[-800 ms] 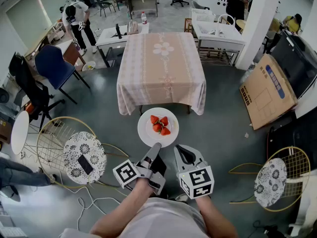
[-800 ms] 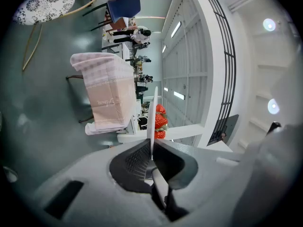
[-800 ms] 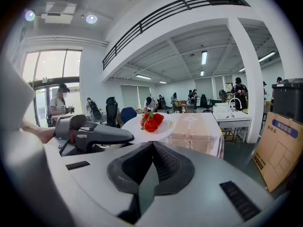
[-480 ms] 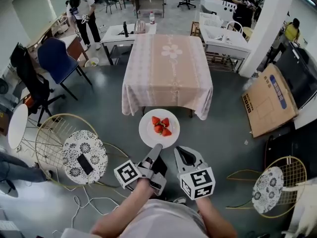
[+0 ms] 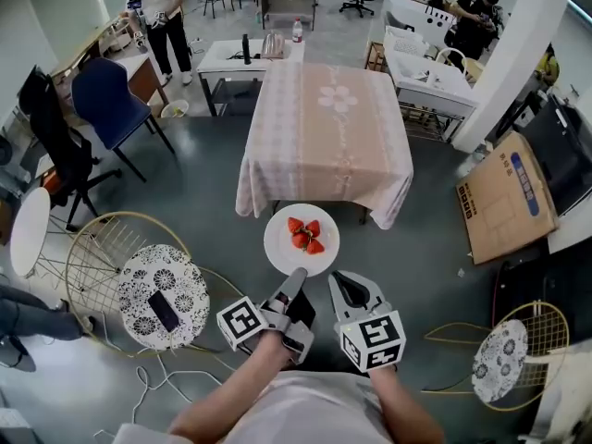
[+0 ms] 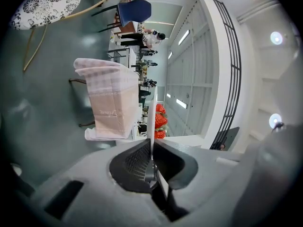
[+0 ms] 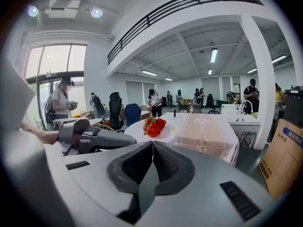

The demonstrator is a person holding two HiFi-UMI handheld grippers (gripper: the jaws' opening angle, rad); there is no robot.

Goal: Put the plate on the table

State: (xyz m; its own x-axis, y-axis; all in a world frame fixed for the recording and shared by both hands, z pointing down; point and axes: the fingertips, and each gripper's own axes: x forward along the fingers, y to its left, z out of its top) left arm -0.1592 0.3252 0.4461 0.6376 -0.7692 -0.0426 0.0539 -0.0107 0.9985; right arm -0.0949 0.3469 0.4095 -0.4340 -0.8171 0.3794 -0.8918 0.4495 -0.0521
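A white plate (image 5: 280,247) carrying three strawberries (image 5: 304,234) hangs in the air over the grey floor, just short of the near edge of the table (image 5: 324,128) with its pink cloth. My left gripper (image 5: 297,276) is shut on the plate's near rim. In the left gripper view the plate (image 6: 151,112) shows edge-on between the pads, with the strawberries (image 6: 160,122) and the table (image 6: 111,105) beyond. My right gripper (image 5: 341,281) is beside it, shut and empty; its view shows the closed tips (image 7: 152,143), the plate (image 7: 166,132) and the left gripper (image 7: 90,136).
A round patterned stool (image 5: 139,280) with a phone on it sits in a wire chair at my left. A blue chair (image 5: 111,109) stands left of the table, a cardboard box (image 5: 504,192) to its right, and a patterned chair (image 5: 504,350) lower right. White tables and people are at the back.
The table and room have slid down and nearer in the head view. The plate stays in my left gripper, now closer to the table's edge. The right gripper keeps its place.
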